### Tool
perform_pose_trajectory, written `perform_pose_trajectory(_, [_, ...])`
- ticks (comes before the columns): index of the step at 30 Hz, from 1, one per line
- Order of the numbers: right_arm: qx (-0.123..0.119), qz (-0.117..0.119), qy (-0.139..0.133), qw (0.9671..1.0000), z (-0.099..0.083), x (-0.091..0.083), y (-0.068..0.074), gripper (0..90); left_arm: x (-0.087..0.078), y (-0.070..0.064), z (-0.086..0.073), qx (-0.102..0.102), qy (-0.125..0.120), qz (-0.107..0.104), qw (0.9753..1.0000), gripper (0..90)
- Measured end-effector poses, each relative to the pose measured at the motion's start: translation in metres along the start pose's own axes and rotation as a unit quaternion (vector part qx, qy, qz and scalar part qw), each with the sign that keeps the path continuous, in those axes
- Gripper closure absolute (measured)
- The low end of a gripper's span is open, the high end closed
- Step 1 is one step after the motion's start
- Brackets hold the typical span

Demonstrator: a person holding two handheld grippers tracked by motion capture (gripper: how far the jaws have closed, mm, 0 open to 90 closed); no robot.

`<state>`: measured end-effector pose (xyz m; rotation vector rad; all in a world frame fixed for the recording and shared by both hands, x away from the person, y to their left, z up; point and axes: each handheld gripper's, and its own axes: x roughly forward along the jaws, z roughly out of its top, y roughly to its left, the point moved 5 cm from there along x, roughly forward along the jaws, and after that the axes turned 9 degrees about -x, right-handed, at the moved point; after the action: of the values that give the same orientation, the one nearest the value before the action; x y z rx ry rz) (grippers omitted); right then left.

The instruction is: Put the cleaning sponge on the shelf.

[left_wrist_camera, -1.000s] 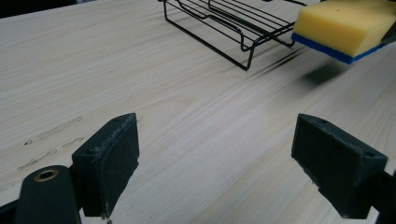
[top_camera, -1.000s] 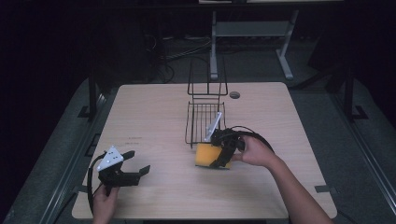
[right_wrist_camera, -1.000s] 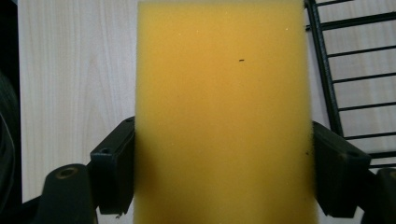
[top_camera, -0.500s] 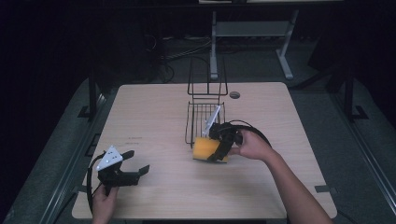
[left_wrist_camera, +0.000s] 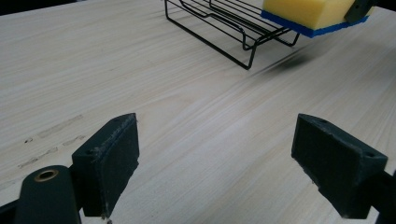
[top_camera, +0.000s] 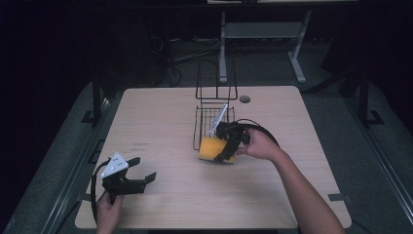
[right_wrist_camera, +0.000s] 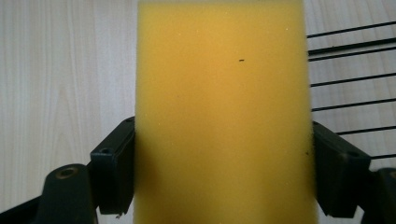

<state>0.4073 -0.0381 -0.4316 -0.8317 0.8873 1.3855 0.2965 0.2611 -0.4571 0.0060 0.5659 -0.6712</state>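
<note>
A yellow sponge (top_camera: pixel 212 148) with a blue underside hangs just above the table at the near edge of a black wire rack (top_camera: pixel 210 117). My right gripper (top_camera: pixel 225 146) is shut on the sponge, its jaws pressing both long sides (right_wrist_camera: pixel 223 116). In the left gripper view the sponge (left_wrist_camera: pixel 308 11) shows its blue base over the rack's corner (left_wrist_camera: pixel 233 32). My left gripper (top_camera: pixel 139 171) rests at the table's near left, open, with bare wood between its pads (left_wrist_camera: pixel 112 154).
The rack has a tall wire back panel (top_camera: pixel 216 80) standing upright behind its flat base. A small dark grommet (top_camera: pixel 245 99) sits in the tabletop at the far right. A metal stand (top_camera: pixel 263 31) is on the floor beyond the table.
My right gripper has carried the sponge a little to the left and toward the rack's near edge. The left gripper has stayed where it was.
</note>
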Motion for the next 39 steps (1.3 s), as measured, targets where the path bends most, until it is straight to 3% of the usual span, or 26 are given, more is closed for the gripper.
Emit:
perform_pose_trajectory(11, [0.008, -0.005, 0.009, 0.9999, 0.001, 0.004, -0.014, 21.8, 0.0, 0.001, 0.0, 0.0, 0.0, 0.0, 1.0, 14.5])
perform_pose_trajectory(39, [0.037, -0.006, 0.001, 0.9993, -0.001, 0.01, -0.045, 21.8, 0.002, 0.0, -0.001, 0.002, 0.005, -0.004, 1.0, 14.5])
